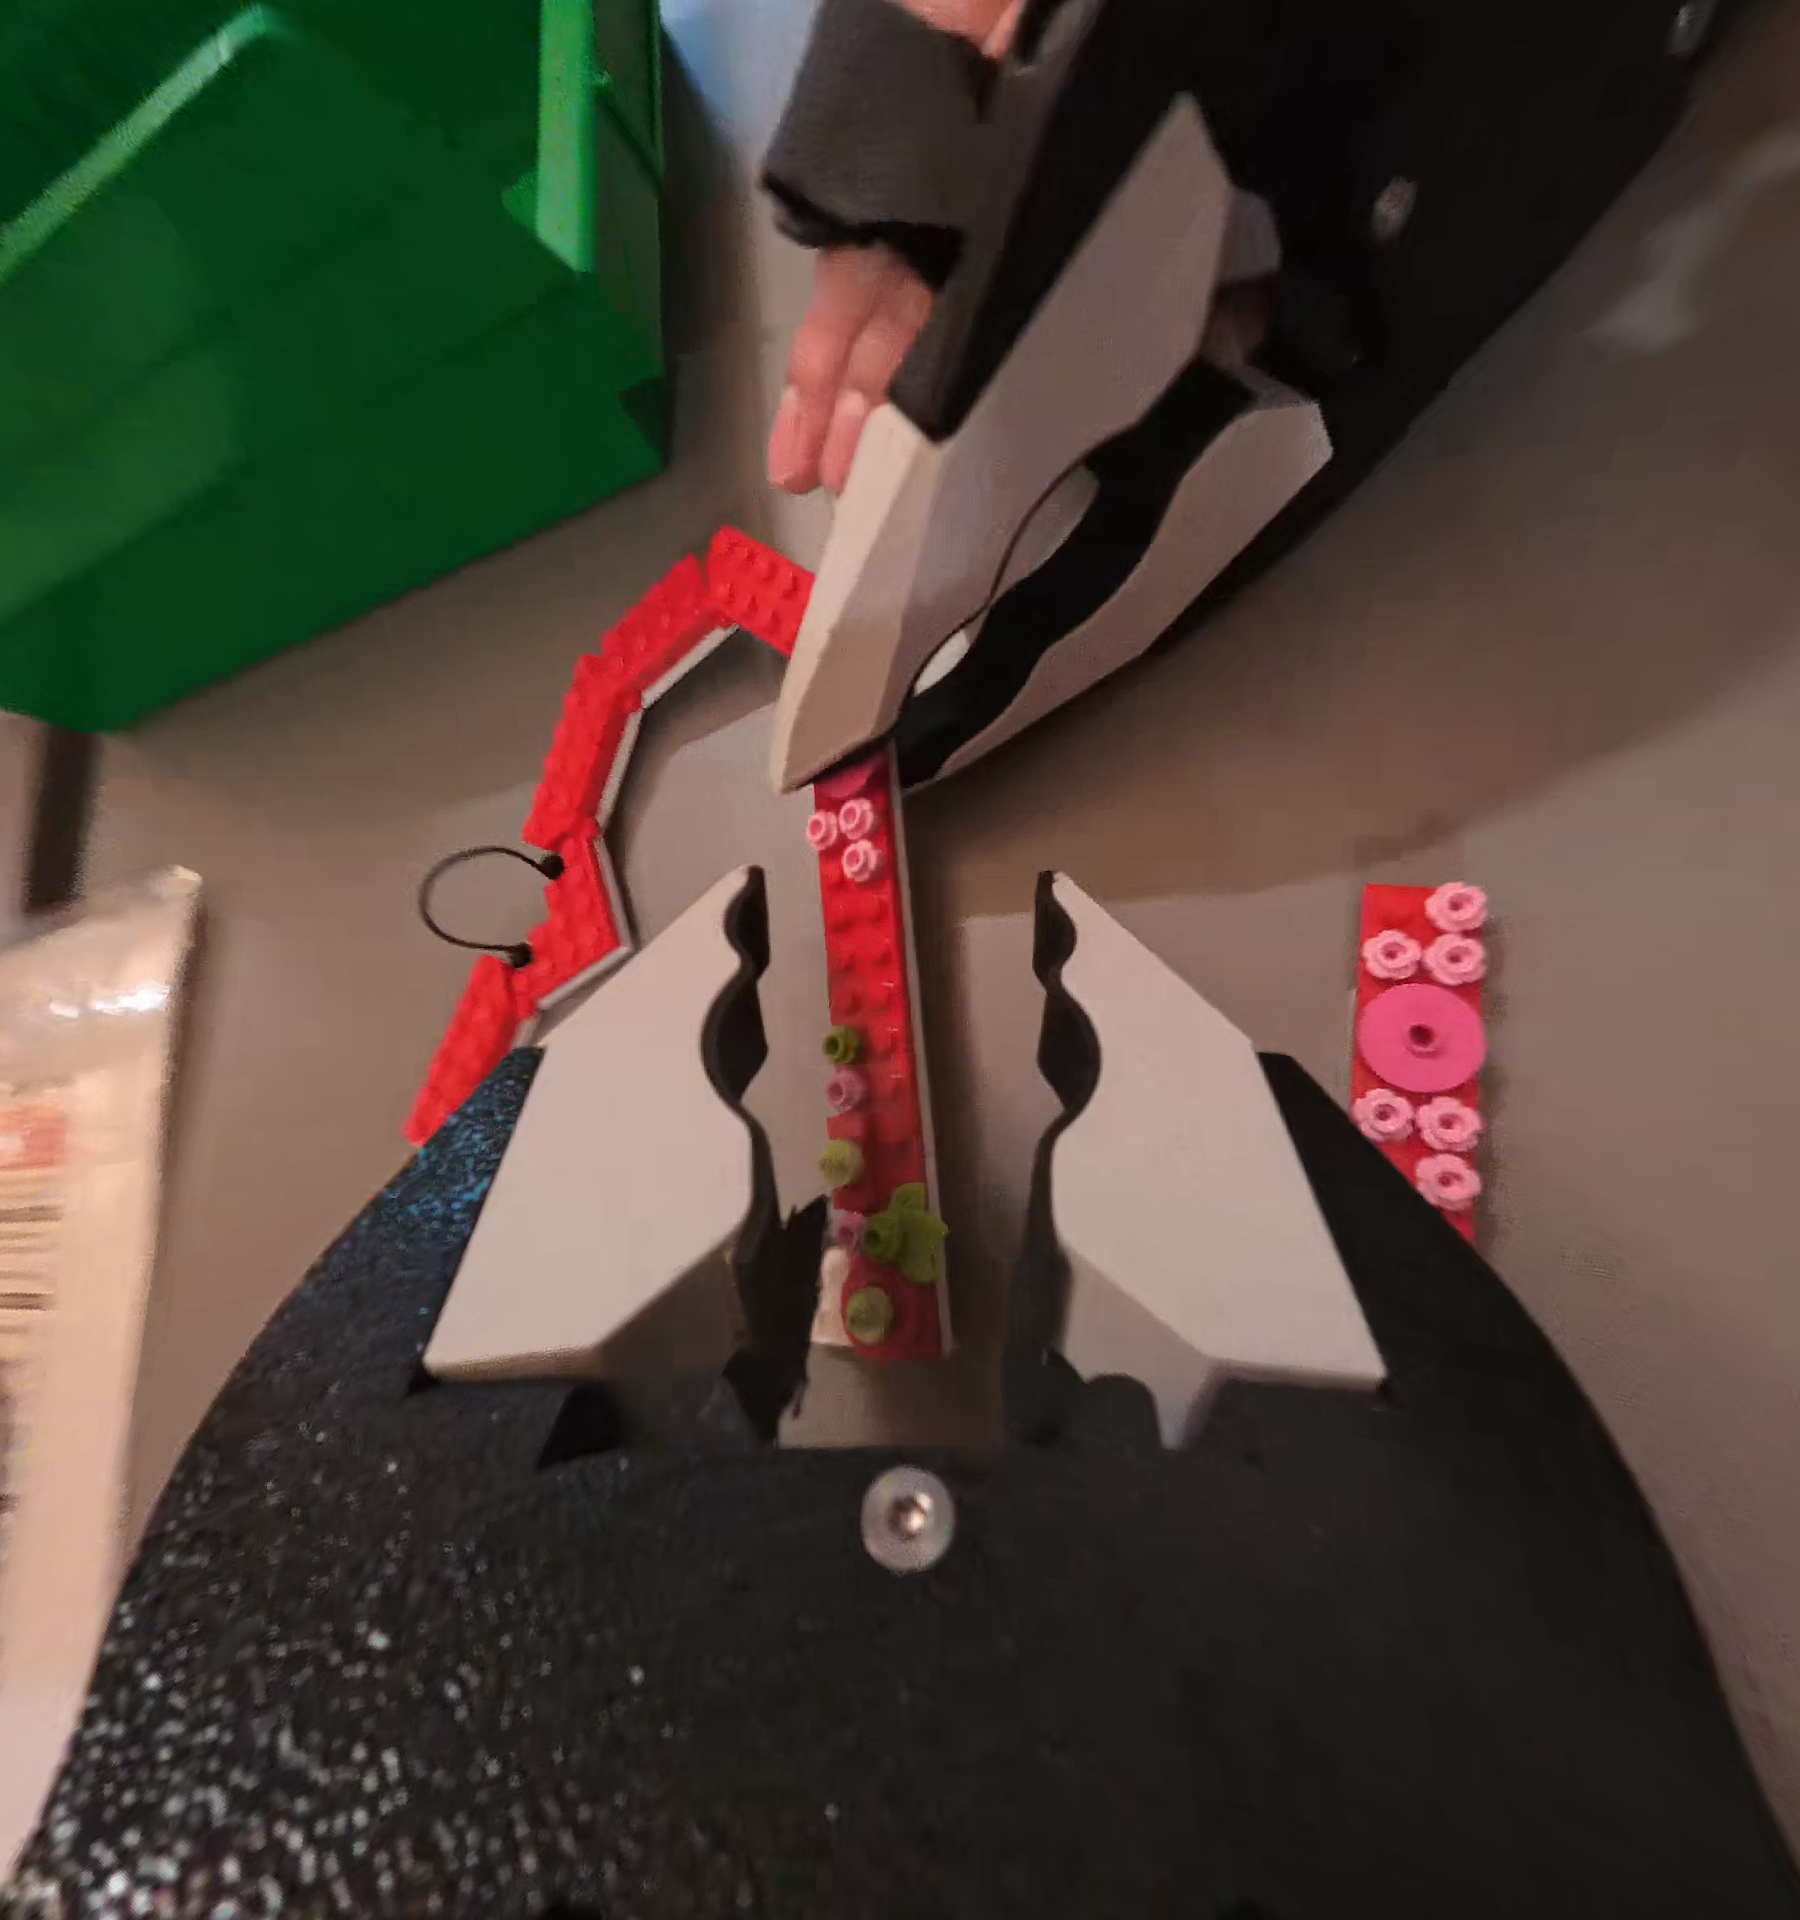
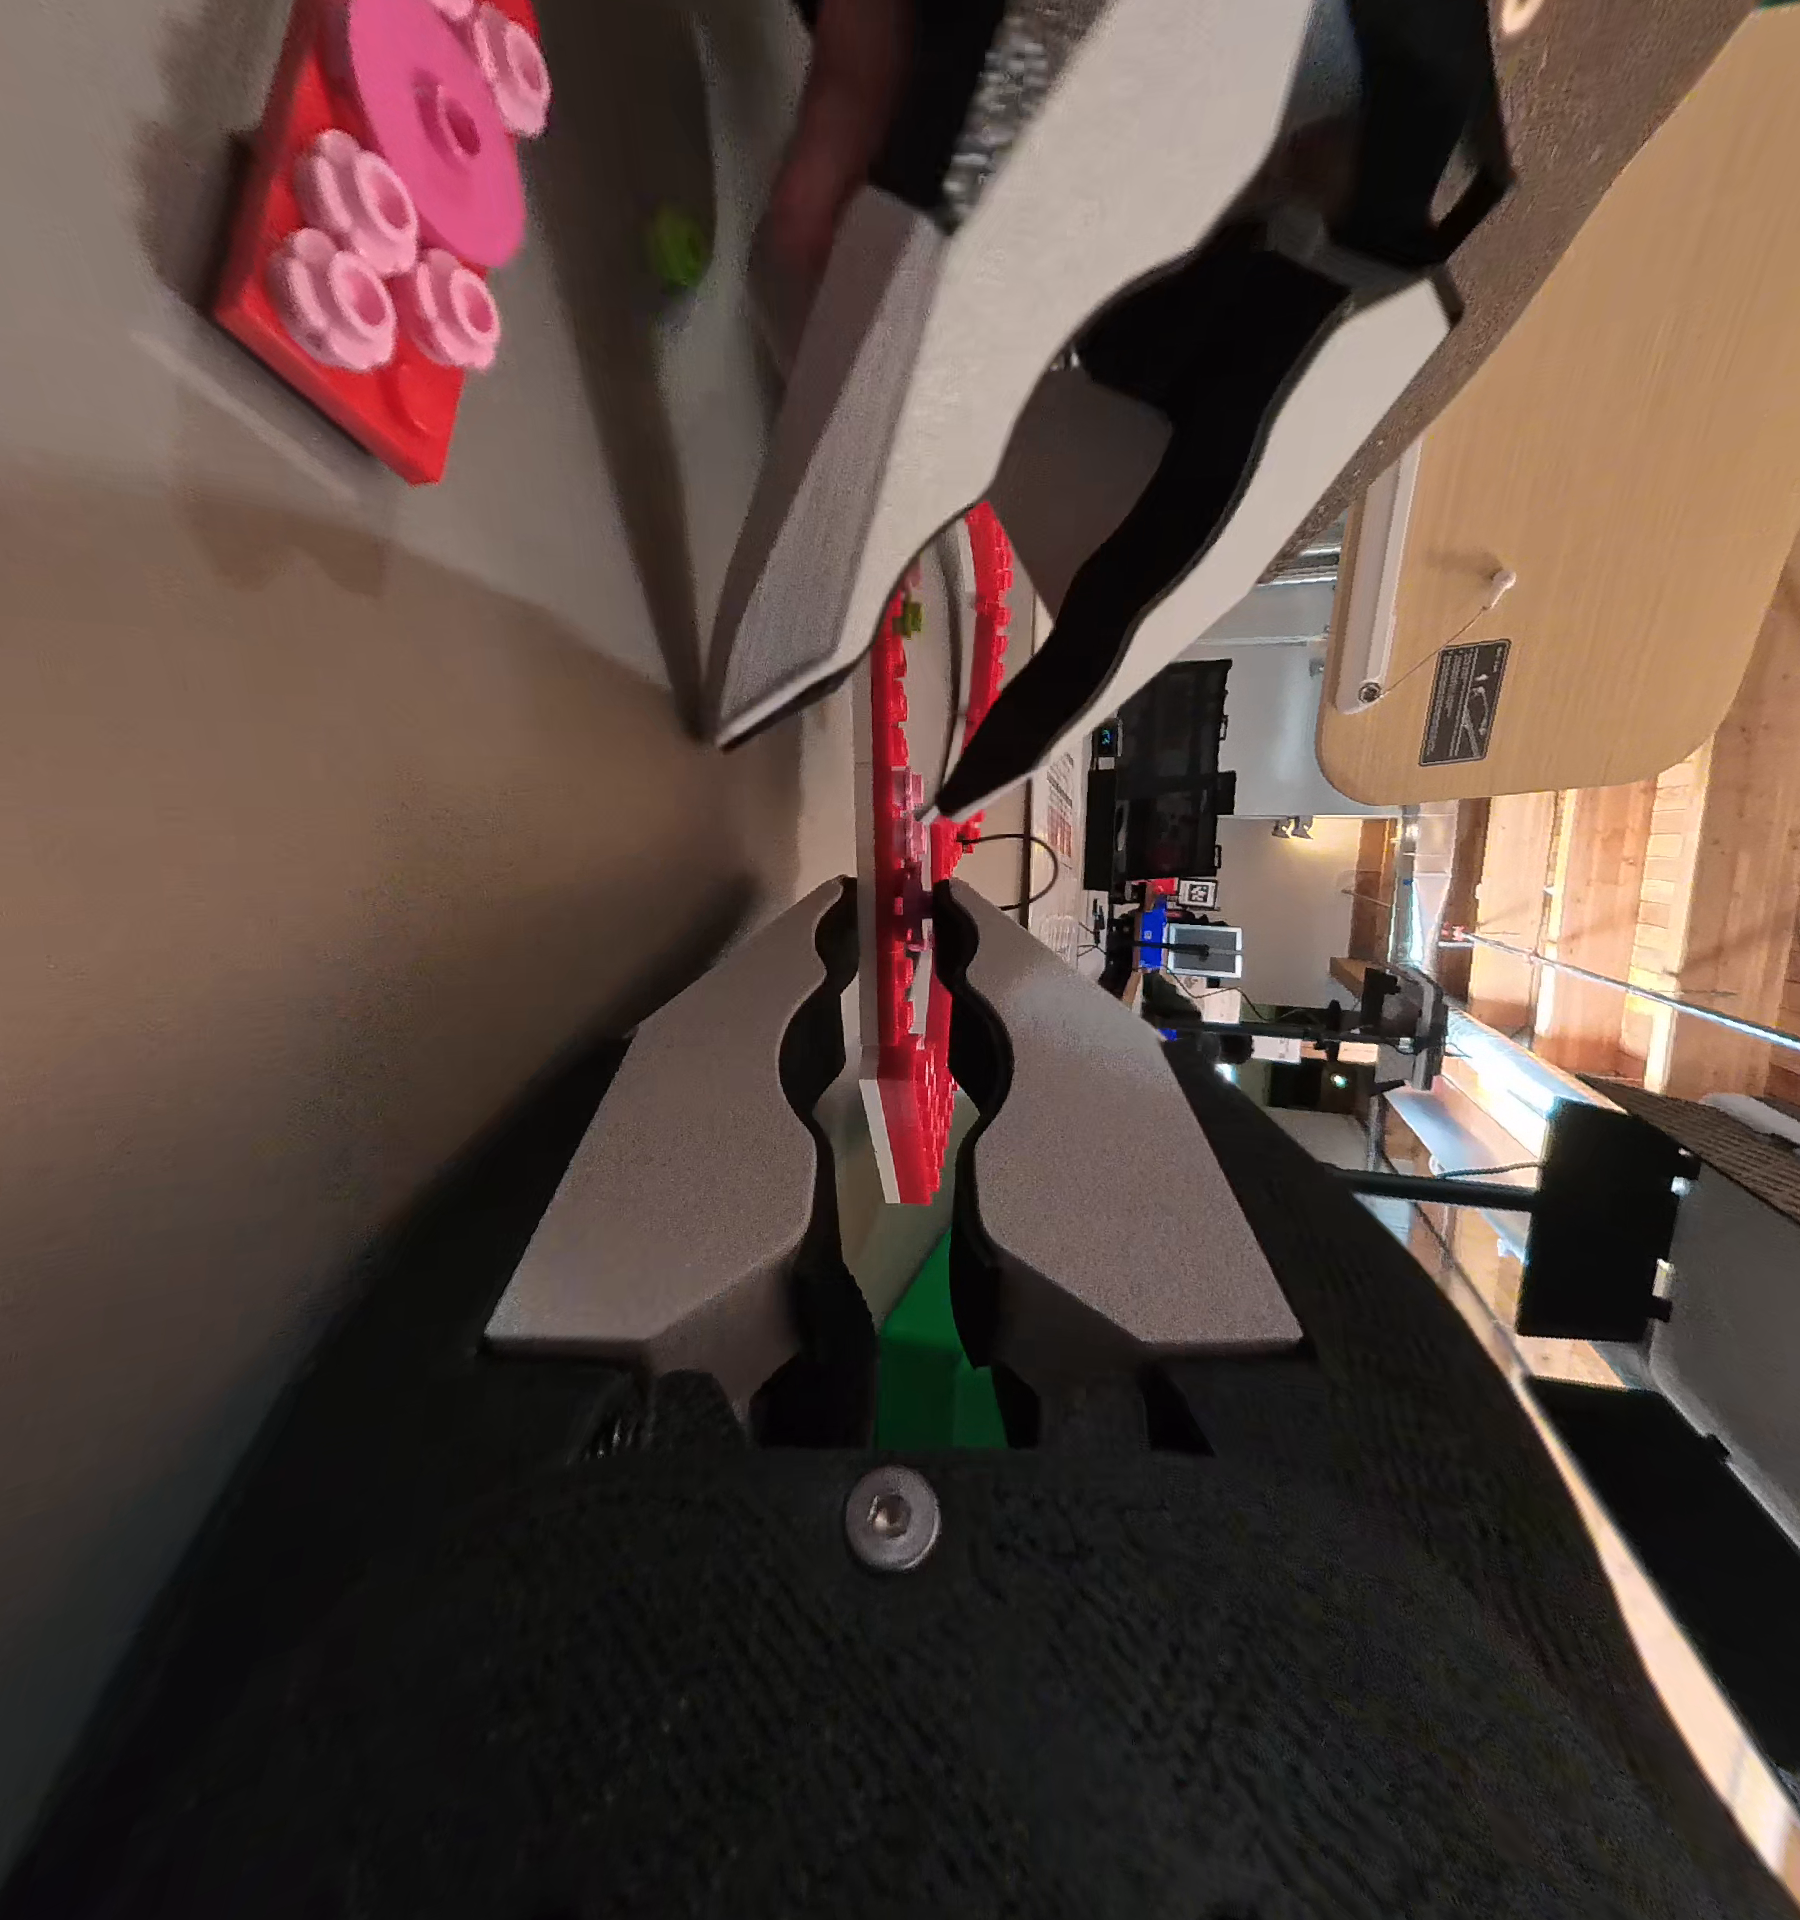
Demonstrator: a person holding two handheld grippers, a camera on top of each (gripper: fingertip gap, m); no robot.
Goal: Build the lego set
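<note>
While left tongs [image 1: 901,1081] gape around the red strip [image 1: 880,997], right tongs [image 2: 891,997] clench its far end.

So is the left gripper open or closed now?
Open: the left gripper has its two fingers wide apart, the long red strip lying between them.

glossy plastic red strip [image 1: 880,1039], matt table [image 1: 1602,727]

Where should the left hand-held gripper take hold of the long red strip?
Grip the bare studded middle of the long red strip, closing on its two long edges, coming straight down. The ends carry pink and green flowers, and the right hand-held gripper sits at the far end. The left hand-held gripper is open and already straddles the strip along its length.
</note>
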